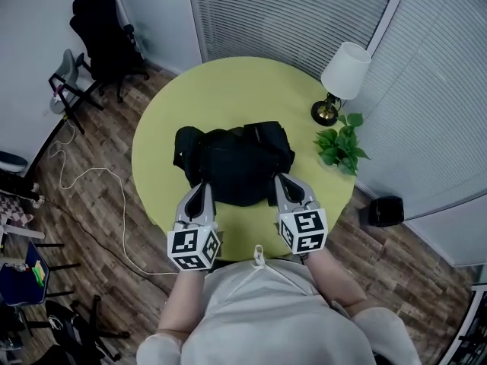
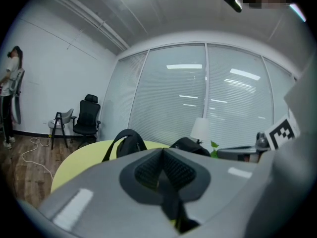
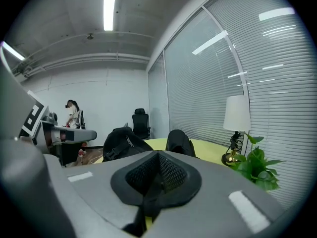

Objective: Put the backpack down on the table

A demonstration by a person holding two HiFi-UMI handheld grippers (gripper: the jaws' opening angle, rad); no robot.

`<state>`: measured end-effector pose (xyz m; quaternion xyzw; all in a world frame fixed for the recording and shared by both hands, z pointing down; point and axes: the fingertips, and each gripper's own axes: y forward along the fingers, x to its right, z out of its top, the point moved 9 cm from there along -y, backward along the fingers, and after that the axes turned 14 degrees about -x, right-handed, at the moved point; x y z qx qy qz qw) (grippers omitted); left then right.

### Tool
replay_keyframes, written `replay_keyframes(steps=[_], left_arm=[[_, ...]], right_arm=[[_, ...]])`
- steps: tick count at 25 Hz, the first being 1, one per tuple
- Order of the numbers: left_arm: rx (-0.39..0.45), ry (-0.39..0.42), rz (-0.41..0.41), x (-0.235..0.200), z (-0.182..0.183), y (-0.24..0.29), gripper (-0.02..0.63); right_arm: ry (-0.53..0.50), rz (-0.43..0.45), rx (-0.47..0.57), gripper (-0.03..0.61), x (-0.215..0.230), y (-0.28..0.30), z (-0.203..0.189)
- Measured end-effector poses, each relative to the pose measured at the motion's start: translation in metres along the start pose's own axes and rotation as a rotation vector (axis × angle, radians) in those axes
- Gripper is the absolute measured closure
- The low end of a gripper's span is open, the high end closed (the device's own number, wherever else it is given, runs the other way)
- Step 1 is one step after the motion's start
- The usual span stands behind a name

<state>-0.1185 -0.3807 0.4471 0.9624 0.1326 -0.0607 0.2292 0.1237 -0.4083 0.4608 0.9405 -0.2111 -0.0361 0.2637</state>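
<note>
While tight on backpack (image 1: 240, 162), tongs (image 1: 202, 188) (image 1: 281, 181) near-level.

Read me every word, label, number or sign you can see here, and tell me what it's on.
No readable text in any view.
Left marker cube, right marker cube: black-and-white square patterns only, no letters.
Backpack: no label or brand visible.

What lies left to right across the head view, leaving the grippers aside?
In order: black office chair → black fabric backpack → green leafy plant → small black box. The white-shaded lamp overlaps the plant, so it is left out.
</note>
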Motion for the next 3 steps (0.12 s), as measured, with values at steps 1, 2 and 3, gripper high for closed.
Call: replay_keyframes(steps=[1, 2, 3], left_arm=[[0.01, -0.002, 0.011, -0.0007, 0.0004, -0.0002, 0.608], [0.02, -0.004, 0.023, -0.0016, 0.0008, -0.0004, 0.607], [0.031, -0.004, 0.037, -0.0026, 0.0013, -0.0005, 0.609]], right_arm=[[-0.003, 0.002, -0.004, 0.581, 0.0002, 0.0011, -0.0003], [-0.005, 0.004, -0.008, 0.581, 0.0004, 0.0023, -0.0007], [-0.008, 0.006, -0.012, 0.58, 0.0005, 0.0035, -0.001]])
